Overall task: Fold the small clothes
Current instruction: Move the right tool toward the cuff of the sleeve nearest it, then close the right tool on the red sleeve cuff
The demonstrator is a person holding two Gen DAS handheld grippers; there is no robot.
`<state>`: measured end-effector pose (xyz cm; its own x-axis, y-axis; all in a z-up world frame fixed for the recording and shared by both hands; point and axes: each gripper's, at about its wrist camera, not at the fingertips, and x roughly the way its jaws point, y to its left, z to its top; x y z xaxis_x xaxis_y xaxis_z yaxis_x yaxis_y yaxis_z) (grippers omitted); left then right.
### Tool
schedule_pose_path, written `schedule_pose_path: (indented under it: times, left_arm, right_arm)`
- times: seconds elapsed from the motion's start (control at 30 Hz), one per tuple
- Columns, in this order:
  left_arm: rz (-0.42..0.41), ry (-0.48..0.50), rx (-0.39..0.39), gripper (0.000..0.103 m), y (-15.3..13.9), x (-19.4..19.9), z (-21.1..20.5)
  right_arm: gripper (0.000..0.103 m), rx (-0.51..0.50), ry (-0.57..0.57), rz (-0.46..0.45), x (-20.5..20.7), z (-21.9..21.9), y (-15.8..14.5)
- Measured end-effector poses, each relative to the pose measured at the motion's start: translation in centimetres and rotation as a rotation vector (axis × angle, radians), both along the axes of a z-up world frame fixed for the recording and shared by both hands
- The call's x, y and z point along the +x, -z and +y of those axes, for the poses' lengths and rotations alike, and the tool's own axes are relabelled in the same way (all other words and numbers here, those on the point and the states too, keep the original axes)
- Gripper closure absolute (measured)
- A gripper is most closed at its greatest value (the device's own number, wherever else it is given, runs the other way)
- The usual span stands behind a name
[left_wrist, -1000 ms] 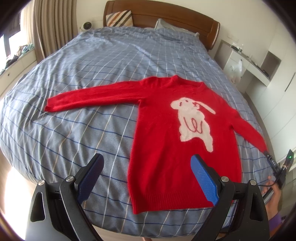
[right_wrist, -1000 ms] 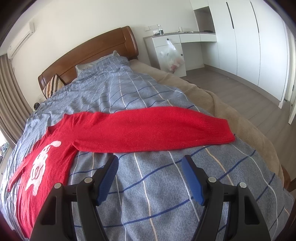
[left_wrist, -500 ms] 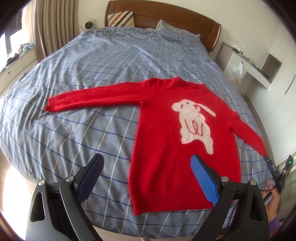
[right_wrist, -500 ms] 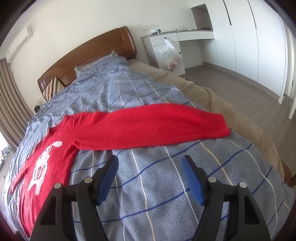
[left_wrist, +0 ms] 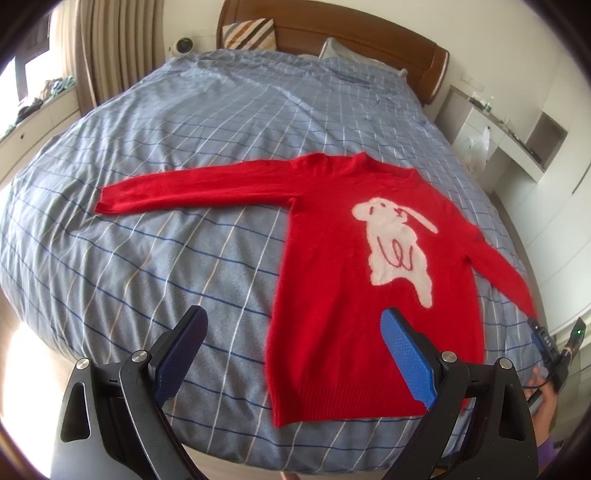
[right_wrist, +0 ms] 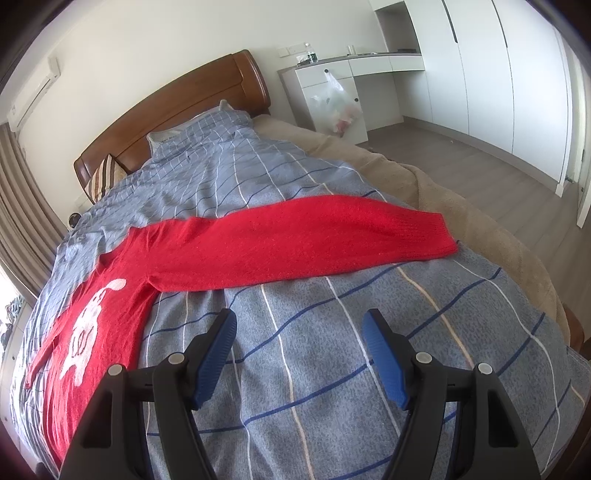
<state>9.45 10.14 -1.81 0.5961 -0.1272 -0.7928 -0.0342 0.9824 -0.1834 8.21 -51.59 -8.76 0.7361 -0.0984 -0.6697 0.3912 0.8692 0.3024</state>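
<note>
On the bed (left_wrist: 155, 122) nothing has shifted: red sweater (left_wrist: 332, 266) flat, unfolded; left tool (left_wrist: 291, 354) and right tool (right_wrist: 300, 356) apart, empty.

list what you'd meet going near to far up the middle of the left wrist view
left tongs → red sweater → blue checked bedspread → pillow → wooden headboard

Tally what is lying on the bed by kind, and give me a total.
Red sweater, laid flat with both sleeves spread: 1
Striped cushion at the headboard: 1
Pillow partly under the checked cover: 1
Total: 3
</note>
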Motion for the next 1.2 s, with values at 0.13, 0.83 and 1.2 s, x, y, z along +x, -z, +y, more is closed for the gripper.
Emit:
schedule_pose_path:
  times: [0.13, 0.83, 1.2]
  left_arm:
    - [0.0, 0.002, 0.0, 0.007, 0.0, 0.0, 0.0]
    - [0.005, -0.001, 0.006, 0.007, -0.1, 0.1, 0.1]
    - [-0.003, -0.03, -0.02, 0.007, 0.4, 0.6, 1.0]
  right_arm:
    - [0.033, 0.003, -0.001, 0.0, 0.0, 0.1, 0.1]
    - [0.033, 0.013, -0.009, -0.005, -0.1, -0.4, 0.0]
    - [0.032, 0.517, 0.209, -0.071, -3.0, -12.8, -1.1]
